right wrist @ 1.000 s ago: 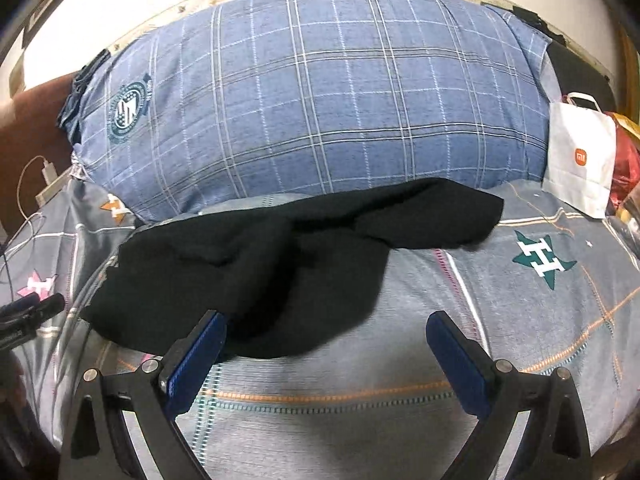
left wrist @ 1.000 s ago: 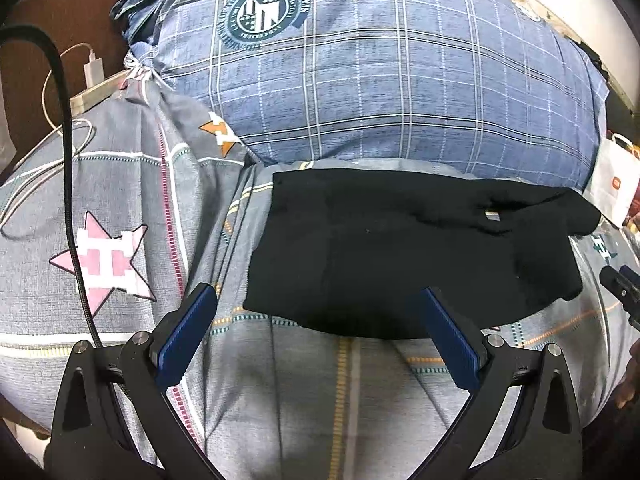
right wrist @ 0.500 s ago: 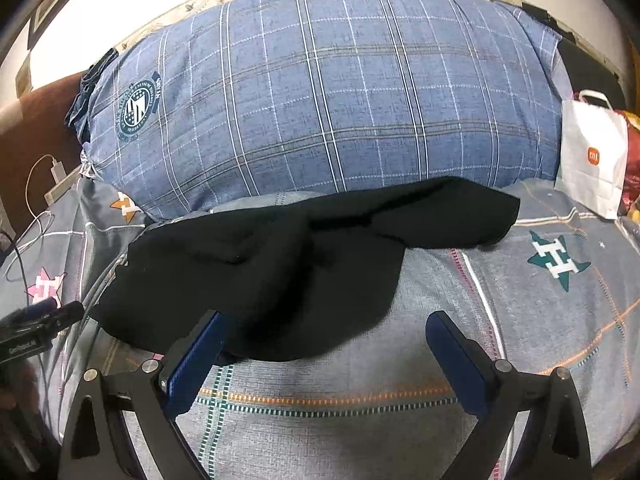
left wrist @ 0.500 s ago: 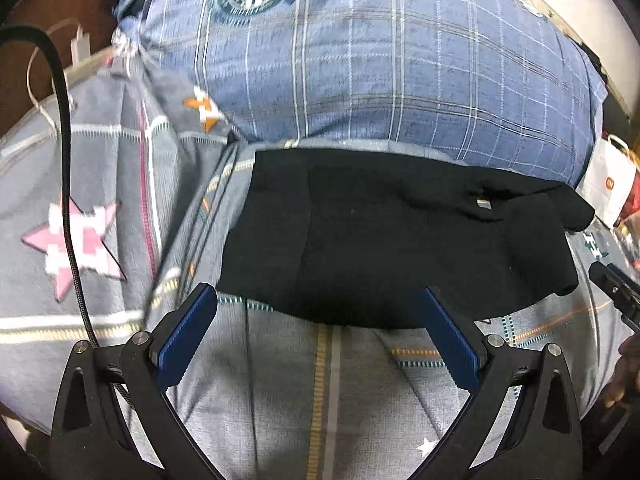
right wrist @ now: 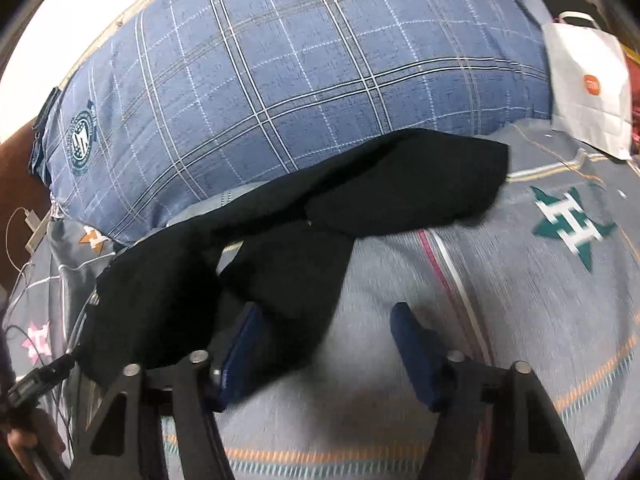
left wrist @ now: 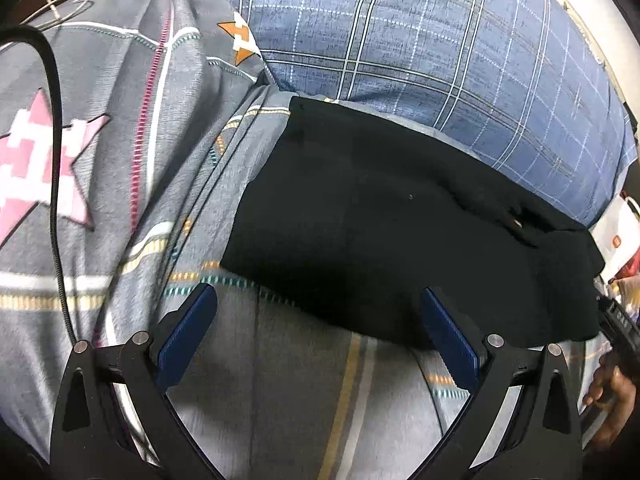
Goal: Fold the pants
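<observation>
Right wrist view: black pants [right wrist: 280, 264] lie lengthwise left-to-right along the pillow [right wrist: 300, 80], both grippers' fingers wide apart.

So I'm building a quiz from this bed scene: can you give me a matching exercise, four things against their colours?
Things:
1. pants
2. pillow
3. paper bag
4. star on the bedsheet

Colours:
A. white with an orange logo
B. green and white
C. black
D. blue plaid

Pairs: 1-C, 2-D, 3-A, 4-B
</observation>
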`<state>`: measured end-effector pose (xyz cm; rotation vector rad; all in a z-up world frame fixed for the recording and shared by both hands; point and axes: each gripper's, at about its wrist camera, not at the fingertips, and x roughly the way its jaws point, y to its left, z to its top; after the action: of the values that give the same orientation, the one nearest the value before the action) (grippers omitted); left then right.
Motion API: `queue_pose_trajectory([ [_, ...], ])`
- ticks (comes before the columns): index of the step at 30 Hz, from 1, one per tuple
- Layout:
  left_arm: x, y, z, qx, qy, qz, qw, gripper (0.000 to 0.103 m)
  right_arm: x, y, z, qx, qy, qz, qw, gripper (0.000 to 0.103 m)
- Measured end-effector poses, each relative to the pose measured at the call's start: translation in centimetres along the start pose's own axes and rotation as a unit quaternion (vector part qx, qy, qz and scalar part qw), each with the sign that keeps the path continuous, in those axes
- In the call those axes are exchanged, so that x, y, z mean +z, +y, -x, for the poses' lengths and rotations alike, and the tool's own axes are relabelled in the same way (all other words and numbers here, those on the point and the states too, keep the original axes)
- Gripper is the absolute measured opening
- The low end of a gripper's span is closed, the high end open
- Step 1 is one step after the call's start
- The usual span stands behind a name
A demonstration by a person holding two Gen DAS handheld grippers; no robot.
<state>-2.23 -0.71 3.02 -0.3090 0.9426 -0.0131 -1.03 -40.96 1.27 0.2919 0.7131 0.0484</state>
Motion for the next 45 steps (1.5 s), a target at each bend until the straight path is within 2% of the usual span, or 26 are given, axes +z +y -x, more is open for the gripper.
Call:
queue_pose_trajectory([
  [3, 0.7, -0.5, -1.3, -0.002, 0.007, 0.000, 1.0000, 0.102, 0.9, -0.3, -2.6, 0.024, 0.026, -0.016, 0.999, 0.056],
  [5, 1.1, -0.7, -2.0, -0.001, 0.009, 0.002, 1.0000, 0.102, 1.0, 0.0, -3.6, 0.033, 0.028, -0.015, 0.999, 0.051],
  [7, 1.4, -1.1, -2.9, 0.001, 0.012, -0.001, 0.9999, 0.102, 1.0, 1.0, -4.2, 0.029, 0.023, 0.011, 0.999, 0.034],
  [8, 1.5, -1.4, -3.2, 0.003, 0.012, -0.002, 0.9999, 0.101, 1.1, 1.5, -4.5, 0.021, 0.025, 0.021, 0.999, 0.022],
  [9, 1.7, -1.7, -3.3, 0.001, 0.009, -0.006, 0.9999, 0.095, 1.1, 1.7, -4.6, 0.017, 0.024, 0.023, 0.999, 0.008],
  [10, 1.8, -1.9, -3.3, -0.005, 0.006, -0.011, 0.9999, 0.088, 1.2, 1.8, -4.5, 0.018, 0.024, 0.022, 0.999, 0.008],
  [11, 2.0, -2.3, -3.3, -0.005, 0.011, -0.020, 0.9997, 0.072, 1.1, 1.8, -3.9, 0.018, 0.019, 0.022, 0.999, 0.008],
  [12, 2.0, -2.4, -3.3, -0.003, 0.016, -0.027, 0.9995, 0.064, 1.1, 1.7, -2.9, 0.022, 0.008, 0.022, 0.999, 0.008],
  [15, 2.4, -2.3, -2.9, -0.020, 0.022, -0.033, 0.9990, 0.064, 0.8, 1.5, 2.1, 0.010, -0.035, 0.030, 0.999, 0.008],
  [17, 2.4, -1.8, -2.7, -0.022, 0.026, -0.026, 0.9991, 0.064, 0.5, 1.3, 6.1, -0.018, -0.068, 0.038, 0.997, 0.008],
  [19, 2.4, -1.5, -2.8, -0.022, 0.031, -0.022, 0.9991, 0.064, 0.0, 1.2, 10.1, -0.083, -0.103, 0.051, 0.990, 0.008],
  [21, 2.3, -1.5, -3.0, -0.018, 0.033, -0.022, 0.9991, 0.064, -0.3, 0.9, 12.3, -0.170, -0.148, 0.061, 0.972, 0.010],
  [22, 2.2, -1.5, -3.1, -0.016, 0.034, -0.024, 0.9990, 0.064, -0.3, 0.4, 12.5, -0.178, -0.158, 0.064, 0.969, 0.013],
  [23, 2.1, -1.7, -3.1, -0.013, 0.034, -0.026, 0.9990, 0.064, 0.0, -0.5, 12.3, -0.173, -0.143, 0.060, 0.973, 0.028],
  [24, 2.0, -1.9, -2.9, -0.012, 0.035, -0.030, 0.9989, 0.064, 0.3, -1.3, 12.2, -0.162, -0.129, 0.045, 0.977, 0.051],
  [25, 2.0, -2.0, -2.7, -0.012, 0.035, -0.035, 0.9987, 0.064, 0.3, -2.8, 12.5, -0.142, -0.126, 0.015, 0.982, 0.054],
  [27, 1.8, -2.1, -2.4, -0.009, 0.032, -0.043, 0.9985, 0.064, -0.1, -5.2, 13.1, -0.148, -0.130, -0.025, 0.980, 0.055],
  [29, 1.7, -1.8, -2.5, -0.011, 0.040, -0.041, 0.9983, 0.064, -0.9, -7.3, 13.0, -0.182, -0.111, -0.043, 0.976, 0.055],
  [31, 1.6, -1.6, -2.5, -0.014, 0.046, -0.040, 0.9980, 0.064, -1.5, -9.1, 12.0, -0.183, -0.078, -0.062, 0.978, 0.055],
  [34, 1.4, -1.1, -2.2, -0.012, 0.041, -0.033, 0.9985, 0.064, -3.1, -11.0, 10.1, -0.152, -0.040, -0.107, 0.982, 0.055],
  [36, 1.3, -0.6, -2.1, -0.018, 0.037, -0.011, 0.9991, 0.064, -4.3, -11.7, 9.0, -0.112, -0.020, -0.133, 0.985, 0.055],
  [39, 1.0, -0.1, -2.0, -0.025, 0.023, 0.016, 0.9993, 0.067, -5.5, -11.6, 7.0, -0.077, -0.005, -0.157, 0.985, 0.055],
  [41, 1.1, -0.3, -2.2, -0.026, 0.014, 0.020, 0.9994, 0.073, -5.6, -11.9, 6.0, -0.065, -0.013, -0.170, 0.983, 0.055],
  [43, 1.6, -0.8, -2.7, -0.028, 0.010, 0.027, 0.9992, 0.075, -5.1, -12.3, 5.5, -0.052, -0.047, -0.180, 0.981, 0.055],
  [44, 1.9, -0.9, -3.0, -0.034, 0.009, 0.033, 0.9989, 0.075, -5.0, -12.4, 5.1, -0.041, -0.049, -0.185, 0.981, 0.053],
  [45, 2.2, -1.0, -3.2, -0.045, 0.010, 0.041, 0.9981, 0.075, -4.7, -12.7, 4.7, -0.027, -0.055, -0.191, 0.980, 0.037],
])
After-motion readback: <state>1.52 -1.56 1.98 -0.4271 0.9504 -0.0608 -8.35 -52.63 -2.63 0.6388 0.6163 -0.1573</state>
